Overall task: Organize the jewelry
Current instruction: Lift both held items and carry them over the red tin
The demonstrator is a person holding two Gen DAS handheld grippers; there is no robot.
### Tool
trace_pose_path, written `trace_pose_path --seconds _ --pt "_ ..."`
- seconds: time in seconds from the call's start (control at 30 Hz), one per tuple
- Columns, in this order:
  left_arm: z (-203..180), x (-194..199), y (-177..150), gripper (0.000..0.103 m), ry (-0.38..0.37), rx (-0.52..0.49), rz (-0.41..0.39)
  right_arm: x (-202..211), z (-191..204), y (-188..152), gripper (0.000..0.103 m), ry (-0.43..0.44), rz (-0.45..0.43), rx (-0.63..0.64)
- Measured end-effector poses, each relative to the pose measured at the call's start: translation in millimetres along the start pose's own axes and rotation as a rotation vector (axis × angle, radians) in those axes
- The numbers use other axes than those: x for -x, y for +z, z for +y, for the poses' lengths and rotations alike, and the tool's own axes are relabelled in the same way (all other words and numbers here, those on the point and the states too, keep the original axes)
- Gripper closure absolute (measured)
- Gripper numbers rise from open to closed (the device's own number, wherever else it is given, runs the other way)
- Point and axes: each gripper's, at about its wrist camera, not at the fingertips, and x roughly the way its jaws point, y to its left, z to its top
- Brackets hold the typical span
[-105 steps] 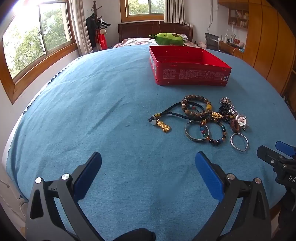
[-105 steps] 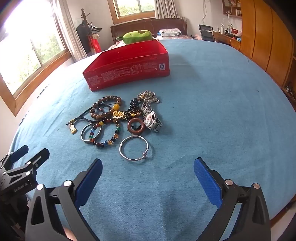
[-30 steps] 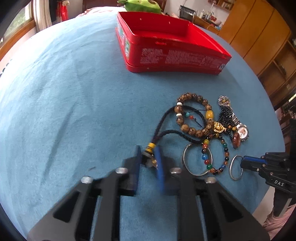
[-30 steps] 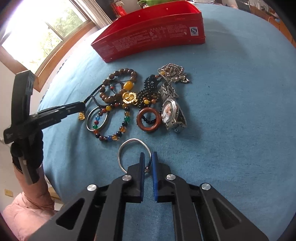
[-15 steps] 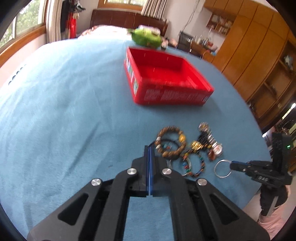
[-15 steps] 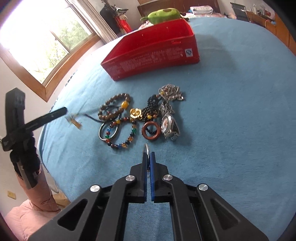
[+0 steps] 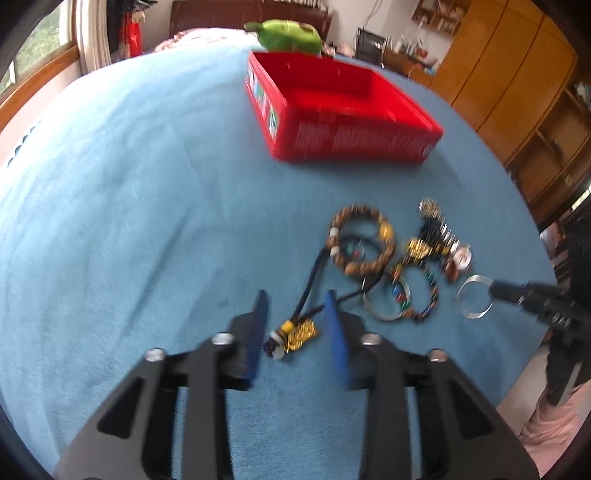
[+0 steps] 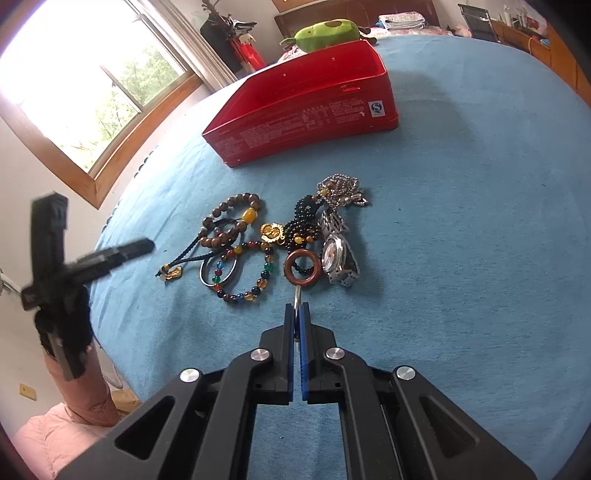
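My left gripper (image 7: 295, 301) hangs over the blue cloth with its jaws opening. A gold pendant on a black cord (image 7: 301, 332) lies between them, and no pad touches it. From the right wrist view the pendant (image 8: 171, 273) rests on the cloth below the left gripper (image 8: 142, 244). My right gripper (image 8: 296, 308) is shut on a thin silver bangle (image 8: 296, 293), seen edge-on and held above the cloth. The left wrist view shows that bangle (image 7: 474, 315) in the right gripper (image 7: 496, 288). A red tin box (image 8: 306, 122) stands open beyond the jewelry pile.
The pile holds a wooden bead bracelet (image 8: 229, 221), a coloured bead bracelet (image 8: 258, 285), a brown ring (image 8: 286, 273), a watch (image 8: 338, 258) and a chain. A green plush toy (image 8: 325, 35) lies behind the box. A person's pink sleeve (image 8: 77, 402) is at the table edge.
The left gripper shut on the pendant and lifted it; its jaws have now parted and the pendant is back on the cloth. The right gripper closed on the silver bangle and raised it.
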Motion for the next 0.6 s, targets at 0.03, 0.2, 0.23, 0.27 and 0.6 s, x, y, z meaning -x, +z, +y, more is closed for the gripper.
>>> trace_pose_path --seconds 0.03,0.2,0.23,0.27,0.6 --pt "-1.4 -4.5 -2.8 0.066 0.003 -0.015 0.009 -0.5 -0.1 0.3 0.101 0.000 0.001 -0.001" --pt "-3.3 -18.3 -8.4 0.048 0.037 -0.052 0.032 -1.3 0.3 1.5 0.101 0.005 0.001 -0.002" --pt "-2.7 -22.8 -9.2 0.050 0.047 -0.052 0.043 -1.6 0.5 1.7 0.101 0.007 0.001 -0.001" --pt "-1.5 -26.8 -9.8 0.051 0.051 -0.052 0.054 -2.0 0.8 1.7 0.101 0.007 0.001 -0.001" --pt "-4.3 -21.7 -12.5 0.097 0.021 -0.058 0.001 -2.4 -1.5 2.8 0.101 0.019 0.004 -0.013"
